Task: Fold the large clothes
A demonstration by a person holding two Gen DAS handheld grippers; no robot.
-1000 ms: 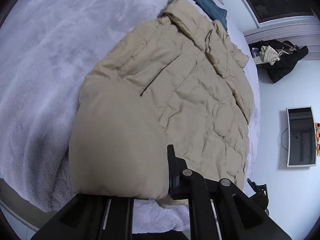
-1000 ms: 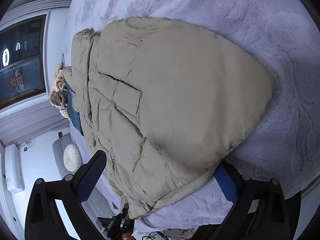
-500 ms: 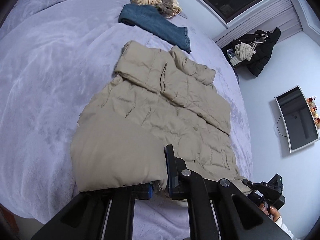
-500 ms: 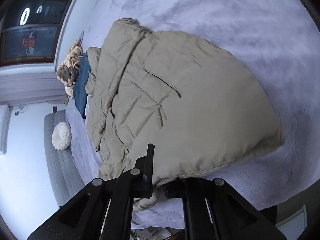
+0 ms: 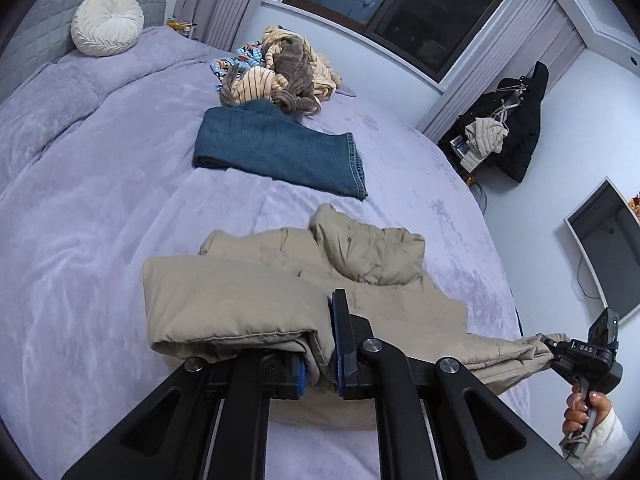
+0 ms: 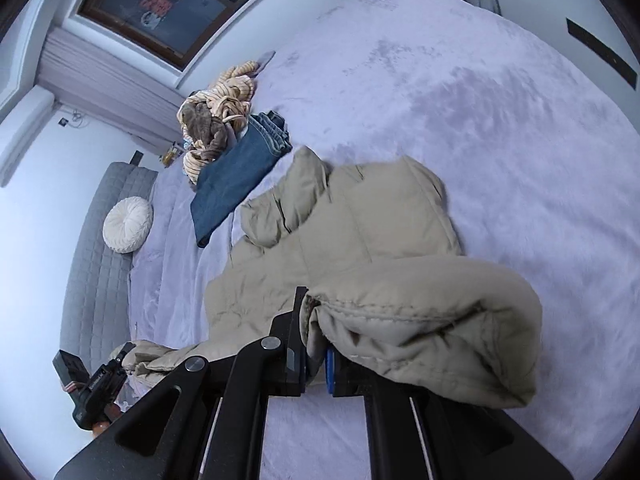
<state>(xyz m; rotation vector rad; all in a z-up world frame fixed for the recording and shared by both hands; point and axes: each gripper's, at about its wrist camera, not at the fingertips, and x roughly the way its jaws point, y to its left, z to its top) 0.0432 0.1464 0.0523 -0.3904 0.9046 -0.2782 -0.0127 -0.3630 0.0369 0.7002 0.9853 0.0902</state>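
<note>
One jacket (image 5: 240, 304) hem, lifted since, two tools (image 5: 320, 364)

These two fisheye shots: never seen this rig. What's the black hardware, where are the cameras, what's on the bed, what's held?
No robot here: a person holds a two-finger gripper in each hand, with a camera on each looking along its fingers. One picture is from the left gripper, the other from the right gripper. Each is shut on the hem of a beige padded jacket, lifting it off the purple bed. Farther back lie folded jeans, a heap of clothes and a round white cushion.
</note>
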